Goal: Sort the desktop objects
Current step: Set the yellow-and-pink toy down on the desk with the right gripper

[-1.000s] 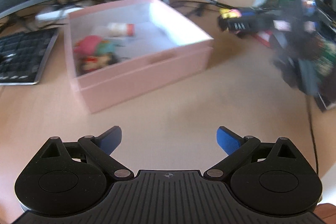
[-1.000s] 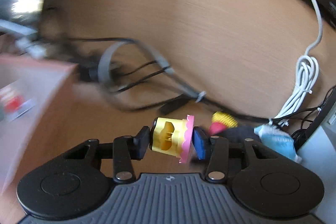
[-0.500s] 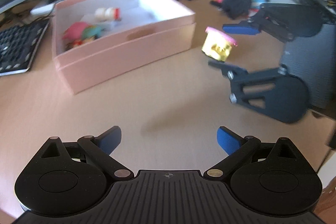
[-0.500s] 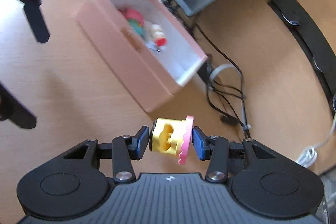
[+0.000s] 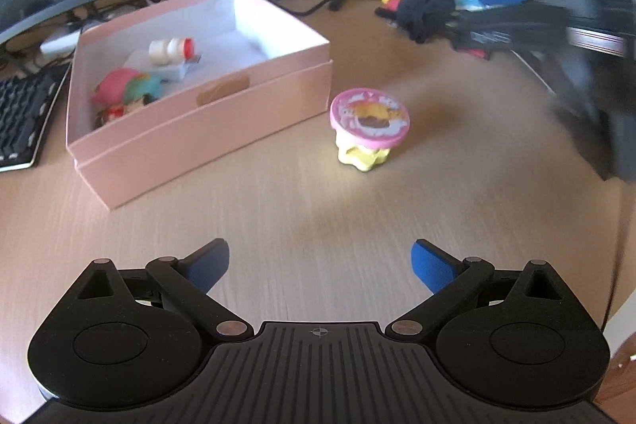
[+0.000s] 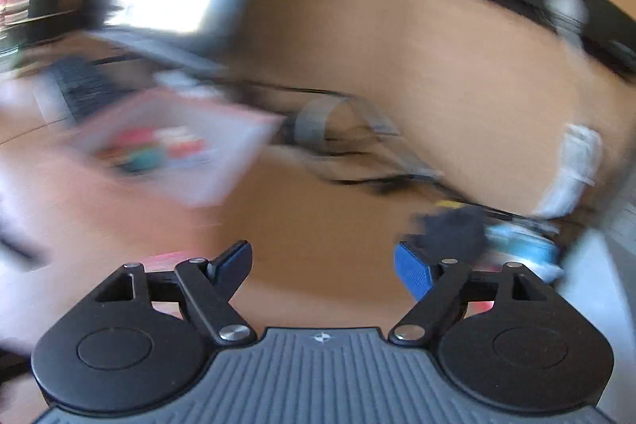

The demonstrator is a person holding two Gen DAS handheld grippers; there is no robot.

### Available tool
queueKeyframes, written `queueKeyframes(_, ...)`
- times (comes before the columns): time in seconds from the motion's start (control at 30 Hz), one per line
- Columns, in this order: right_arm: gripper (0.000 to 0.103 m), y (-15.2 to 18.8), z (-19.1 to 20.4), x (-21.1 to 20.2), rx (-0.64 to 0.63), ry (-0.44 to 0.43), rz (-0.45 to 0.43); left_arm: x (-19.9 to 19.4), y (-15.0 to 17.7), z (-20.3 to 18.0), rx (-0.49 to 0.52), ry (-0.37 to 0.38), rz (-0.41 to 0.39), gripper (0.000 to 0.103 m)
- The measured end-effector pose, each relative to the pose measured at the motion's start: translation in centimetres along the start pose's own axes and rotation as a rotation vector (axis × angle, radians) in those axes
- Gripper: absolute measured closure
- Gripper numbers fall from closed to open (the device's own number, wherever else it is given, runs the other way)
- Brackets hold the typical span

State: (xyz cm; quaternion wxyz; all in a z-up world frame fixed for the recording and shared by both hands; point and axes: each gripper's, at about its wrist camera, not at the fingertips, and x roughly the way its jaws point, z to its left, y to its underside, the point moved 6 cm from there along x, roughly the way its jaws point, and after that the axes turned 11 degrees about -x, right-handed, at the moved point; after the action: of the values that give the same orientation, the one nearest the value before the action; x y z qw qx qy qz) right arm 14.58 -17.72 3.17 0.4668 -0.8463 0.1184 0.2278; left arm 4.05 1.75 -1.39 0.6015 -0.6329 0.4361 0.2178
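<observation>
Left wrist view shows the left tongs (image 5: 320,261) released and empty, above a wooden tabletop (image 5: 318,201). At twelve o'clock a yellow toy with a pink lid (image 5: 367,128) stands upright, just beside the pink box (image 5: 206,114) at eleven o'clock, which holds small toys. Right wrist view, heavily blurred, does not show that toy; the right tongs (image 6: 322,265) are opening, nothing between them, the box (image 6: 175,146) smeared at ten o'clock.

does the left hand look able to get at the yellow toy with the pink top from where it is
Probably yes. The left tongs stand open and empty, and only bare desk lies between them and the yellow toy, which stands upright just right of the pink box, apart from it.
</observation>
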Motion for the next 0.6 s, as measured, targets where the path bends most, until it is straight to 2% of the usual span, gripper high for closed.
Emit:
queueKeyframes(0.07,0.024,0.2,-1.7,2.5,0.006,0.126,0.014,-0.1,-0.3,0.3,0.012,-0.01,-0.003,0.002)
queueKeyframes(0.27,0.022,0.1,-7.0,9.7,0.245,0.259,0.075,-1.0,-1.3,3.5,-0.009,-0.078,-0.02,0.001)
queueKeyframes(0.37,0.021,0.5,-9.3,11.4,0.416,0.21,0.088,-1.4,-1.5,4.8,-0.02,-0.107,-0.021,0.001)
queueKeyframes(0.43,0.018,0.8,-10.0,12.8,0.471,0.177,0.113,-1.4,-1.5,5.4,-0.024,-0.118,-0.015,0.001)
queueKeyframes(0.5,0.018,1.5,-9.6,13.7,0.491,0.127,0.15,-1.3,-1.6,5.5,-0.025,-0.116,-0.007,0.001)
queueKeyframes(0.57,0.033,2.3,-8.9,13.1,0.505,0.089,0.17,-1.1,-1.8,5.1,-0.022,-0.105,-0.004,0.001)
queueKeyframes(0.6,0.034,2.5,-8.8,12.5,0.514,0.072,0.161,-1.0,-1.9,4.6,-0.018,-0.093,-0.002,0.001)
